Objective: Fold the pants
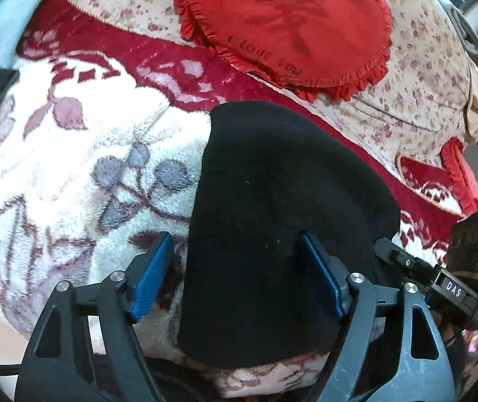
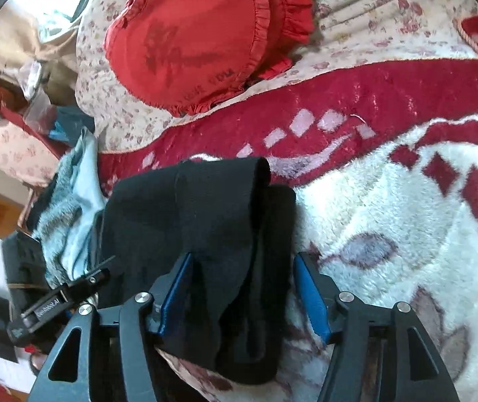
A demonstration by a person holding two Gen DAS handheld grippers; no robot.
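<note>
Matt black knit cloth, the pants [image 1: 282,221], lies soft and lint-flecked between my left gripper [image 1: 239,271] jaws, whose blue pads [image 1: 153,268] look ribbed and rubbery on matt black plastic arms with bright metal pins. Between my right gripper [image 2: 244,288] jaws the same cloth bunches in dull folds. Beneath both, a plush blanket [image 1: 71,154] shows deep, fuzzy pile in white and red. Beyond my jaws, a red cushion [image 1: 289,23] of smooth, faintly sheened fabric has a ruffled edge, on thin floral cotton [image 1: 419,77].
</note>
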